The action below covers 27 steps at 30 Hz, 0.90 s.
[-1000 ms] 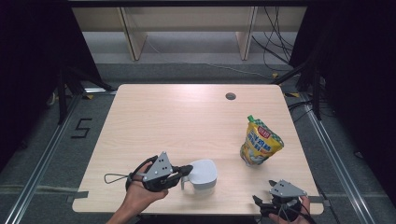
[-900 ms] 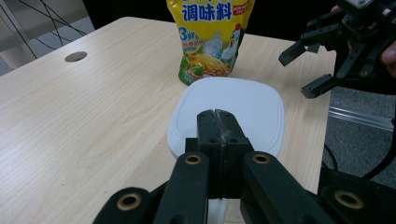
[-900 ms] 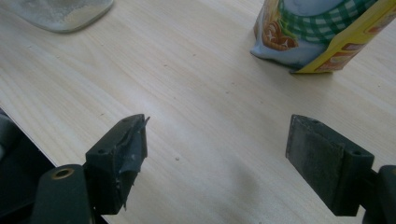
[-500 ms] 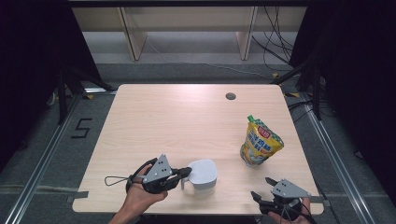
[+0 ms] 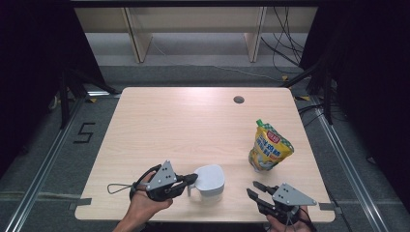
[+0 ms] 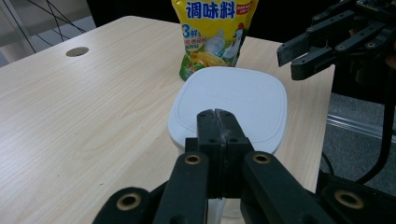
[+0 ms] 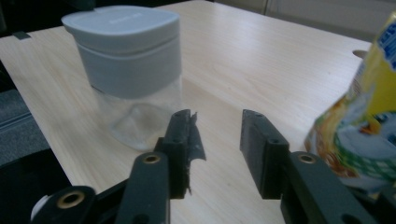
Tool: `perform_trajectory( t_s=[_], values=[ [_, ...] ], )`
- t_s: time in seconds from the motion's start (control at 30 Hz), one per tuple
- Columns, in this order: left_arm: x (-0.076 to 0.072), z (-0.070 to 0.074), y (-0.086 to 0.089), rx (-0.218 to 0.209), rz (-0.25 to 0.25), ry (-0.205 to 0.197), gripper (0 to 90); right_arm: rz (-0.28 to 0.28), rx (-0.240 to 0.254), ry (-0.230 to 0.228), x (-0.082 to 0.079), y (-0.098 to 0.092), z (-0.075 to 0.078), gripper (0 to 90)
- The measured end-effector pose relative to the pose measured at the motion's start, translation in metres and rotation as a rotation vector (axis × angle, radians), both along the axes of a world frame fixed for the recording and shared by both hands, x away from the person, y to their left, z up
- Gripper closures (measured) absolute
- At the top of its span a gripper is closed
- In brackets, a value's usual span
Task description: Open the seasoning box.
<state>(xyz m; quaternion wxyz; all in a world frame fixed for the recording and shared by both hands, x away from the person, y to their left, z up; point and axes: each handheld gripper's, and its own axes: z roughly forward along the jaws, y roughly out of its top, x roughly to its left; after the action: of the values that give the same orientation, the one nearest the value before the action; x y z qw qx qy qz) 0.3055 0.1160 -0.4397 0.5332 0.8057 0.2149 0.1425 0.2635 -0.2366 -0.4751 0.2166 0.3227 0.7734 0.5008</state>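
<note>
Lab: framed table (image 5: 193, 121), dark curtains (image 5: 29, 72), cables (image 5: 285, 48)

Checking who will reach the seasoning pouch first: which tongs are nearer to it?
Right. The right tongs sit just in front of the pouch; the left tongs are farther away, beside the jar.

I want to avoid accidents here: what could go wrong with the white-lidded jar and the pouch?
1. The jar stands near the table's front edge; the shut left tool at its side might tip it or push it off.
2. The right tool, jaws just closing on nothing, sits close to the upright pouch and might knock it over.
</note>
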Motion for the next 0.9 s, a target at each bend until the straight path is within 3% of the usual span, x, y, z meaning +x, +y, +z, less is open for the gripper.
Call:
perform_trajectory(
  t_s=[0.07, 0.1, 0.13, 0.17, 0.2, 0.23, 0.27, 0.37, 0.43, 0.47, 0.5, 0.53, 0.57, 0.9],
  values=[
    [0.0, 0.0, 0.001, 0.001, -0.003, 0.001, 89.2, 0.028, -0.007, -0.049, 0.002, 0.004, 0.002, 69.9],
    [-0.001, 0.0, 0.001, 0.0, -0.002, 0.007, 89.2, 0.016, 0.007, -0.034, 0.0, 0.007, 0.003, 71.7],
    [0.0, 0.0, 0.001, 0.002, -0.009, -0.003, 89.2, 0.039, -0.004, -0.061, 0.003, 0.009, 0.004, 73.5],
    [0.001, 0.0, 0.001, 0.011, -0.012, -0.014, 89.2, 0.05, 0.007, -0.045, 0.002, 0.012, 0.004, 75.8],
    [-0.001, 0.0, 0.001, 0.0, 0.003, 0.003, 89.2, 0.056, -0.001, -0.071, 0.004, 0.014, 0.005, 77.3],
    [-0.001, 0.0, 0.001, 0.004, -0.002, -0.009, 89.2, 0.058, -0.002, -0.081, 0.005, 0.016, 0.005, 78.6],
    [-0.001, -0.001, 0.001, 0.001, -0.005, -0.006, 89.2, 0.055, 0.002, -0.06, 0.004, 0.019, 0.006, 80.4],
    [0.0, -0.002, 0.002, -0.01, -0.005, -0.005, 89.2, 0.096, 0.002, -0.089, 0.009, 0.024, 0.007, 83.7],
    [-0.002, -0.002, 0.002, -0.01, 0.0, 0.002, 89.2, 0.097, 0.002, -0.105, 0.01, 0.027, 0.008, 85.6],
    [-0.002, -0.002, 0.001, -0.01, 0.0, -0.001, 89.2, 0.086, 0.01, -0.09, 0.008, 0.028, 0.008, 86.6],
    [-0.001, -0.001, 0.002, -0.002, -0.006, -0.007, 89.2, 0.093, 0.001, -0.114, 0.01, 0.029, 0.008, 87.3],
    [-0.001, -0.001, 0.002, -0.001, -0.005, -0.013, 89.2, 0.109, -0.004, -0.105, 0.01, 0.029, 0.009, 87.8],
    [-0.002, -0.002, 0.002, -0.016, 0.007, 0.009, 89.2, 0.109, -0.011, -0.115, 0.011, 0.03, 0.009, 88.2],
    [-0.001, -0.002, 0.003, -0.01, -0.001, -0.008, 89.2, 0.141, -0.006, -0.113, 0.013, 0.041, 0.011, 90.0]
  ],
)
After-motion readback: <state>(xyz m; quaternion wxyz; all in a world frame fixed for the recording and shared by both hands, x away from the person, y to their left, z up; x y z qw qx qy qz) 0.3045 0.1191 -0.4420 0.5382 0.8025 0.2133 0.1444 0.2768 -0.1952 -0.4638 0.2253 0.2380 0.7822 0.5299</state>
